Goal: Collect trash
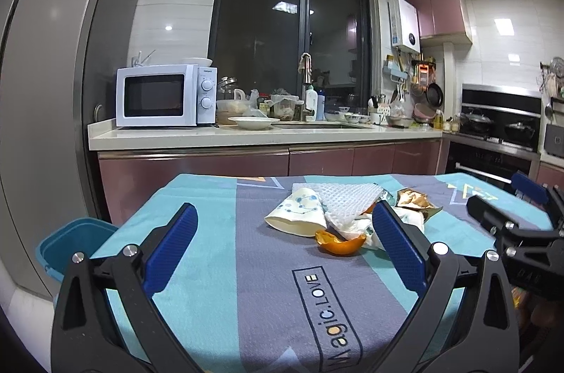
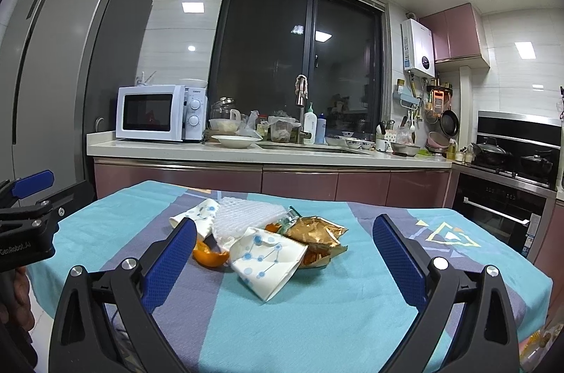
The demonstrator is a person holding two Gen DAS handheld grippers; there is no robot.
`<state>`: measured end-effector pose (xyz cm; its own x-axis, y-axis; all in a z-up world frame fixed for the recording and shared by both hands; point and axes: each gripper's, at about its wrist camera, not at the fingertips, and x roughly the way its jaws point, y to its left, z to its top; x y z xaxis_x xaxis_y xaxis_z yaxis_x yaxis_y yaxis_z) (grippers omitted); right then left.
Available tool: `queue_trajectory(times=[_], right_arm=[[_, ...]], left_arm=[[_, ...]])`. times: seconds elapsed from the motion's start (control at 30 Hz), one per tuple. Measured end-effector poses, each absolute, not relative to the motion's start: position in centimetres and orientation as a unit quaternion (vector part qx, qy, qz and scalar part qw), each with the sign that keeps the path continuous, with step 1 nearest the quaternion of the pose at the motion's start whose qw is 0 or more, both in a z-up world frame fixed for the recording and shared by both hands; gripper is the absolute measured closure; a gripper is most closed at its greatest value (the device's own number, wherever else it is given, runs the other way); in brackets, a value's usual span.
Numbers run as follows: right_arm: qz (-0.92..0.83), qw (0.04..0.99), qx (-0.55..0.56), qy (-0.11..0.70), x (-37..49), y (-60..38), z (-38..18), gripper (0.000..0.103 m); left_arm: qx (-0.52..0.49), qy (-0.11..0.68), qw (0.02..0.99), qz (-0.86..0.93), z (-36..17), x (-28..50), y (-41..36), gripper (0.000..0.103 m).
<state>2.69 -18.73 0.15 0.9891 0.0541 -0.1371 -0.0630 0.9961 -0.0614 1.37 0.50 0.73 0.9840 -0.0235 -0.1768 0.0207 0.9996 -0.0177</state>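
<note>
L gripper (image 1: 282, 253): jaws apart, nothing held.
R gripper (image 2: 283, 262): jaws apart, nothing held.
Trash pile (image 2: 268, 239): mid tablecloth (image 2: 352, 320), dead ahead of R, ahead-right of L; R nearer.
Bin (image 1: 70, 242): L of table.

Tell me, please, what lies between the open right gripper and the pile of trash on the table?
Nothing. In the right wrist view, only bare tablecloth lies between the right gripper and the trash pile.

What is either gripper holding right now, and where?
Nothing. The left gripper and right gripper both have open, empty jaws; the trash pile lies untouched.
</note>
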Motion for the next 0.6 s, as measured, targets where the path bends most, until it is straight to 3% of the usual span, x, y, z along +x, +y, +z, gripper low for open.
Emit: queue_trajectory(times=[0.6], right_arm=[[0.035,0.987,-0.01,0.155,10.3,-21.4,0.0,0.006]], left_arm=[[0.035,0.152,0.986,-0.061,2.2,10.5,-2.6,0.005]])
